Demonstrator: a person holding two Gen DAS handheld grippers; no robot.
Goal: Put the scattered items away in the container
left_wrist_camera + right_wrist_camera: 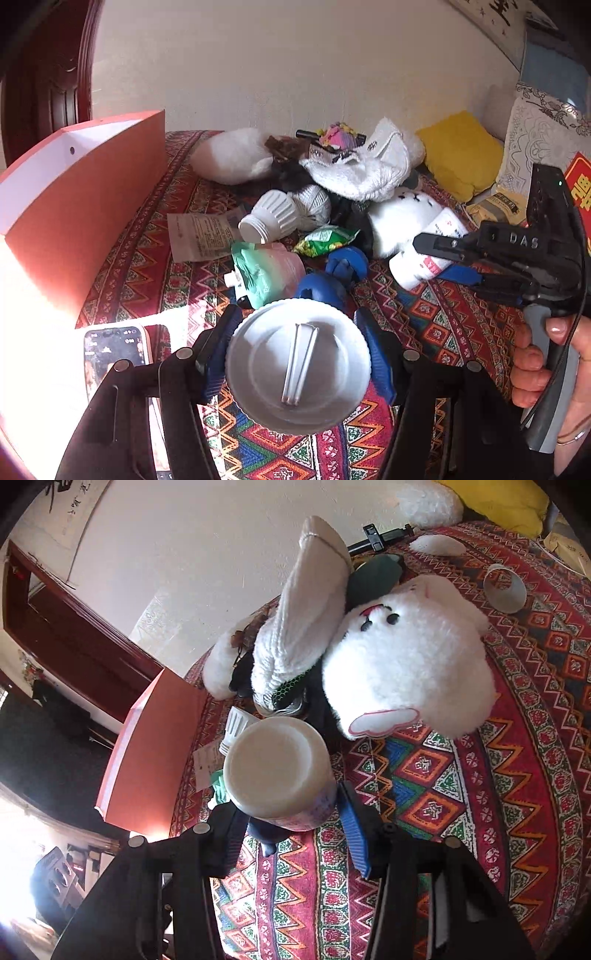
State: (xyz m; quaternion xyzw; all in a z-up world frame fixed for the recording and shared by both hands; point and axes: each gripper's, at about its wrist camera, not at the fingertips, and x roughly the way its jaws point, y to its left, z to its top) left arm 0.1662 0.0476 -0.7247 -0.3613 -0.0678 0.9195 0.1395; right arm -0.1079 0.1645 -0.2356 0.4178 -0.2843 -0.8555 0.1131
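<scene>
1. Left gripper (297,354): jaws clamped on a white ribbed lid (297,363), blue pads on its left and right rim. Lid's hollow side faces the camera; two thin white sticks (300,363) lie inside it.
2. Right gripper (286,808): jaws clamped on a white bottle (279,771), flat end toward the camera, printed label along its side. In the left wrist view the bottle (424,254) lies tilted between the black fingers, right of the pile.
3. Person's hand (543,365) wraps the right gripper's grey handle at the right edge.
4. Just beyond the held lid: blue object (332,277), a teal-and-pink pouch (266,273) left of it, a green snack packet (327,240) behind.
5. Further out: white ribbed jar (269,218) on its side, mouth toward near-left, touching a ball of white yarn (314,205). Printed paper sheet (201,236) left of the jar.
6. Far pile: white knit garment (365,166), white plush toy (402,664) just right of the bottle, yellow cushion (458,155) far right.
7. Container: orange box (85,192) at left, upright wall, white inside; well apart from both grippers, neither held item over it.
8. Phone (114,354) lies near-left, beside the left gripper's finger.
9. Everything sits on a red patterned cloth (461,812). White paper cup (504,589) on its side, far right, apart from the pile.
</scene>
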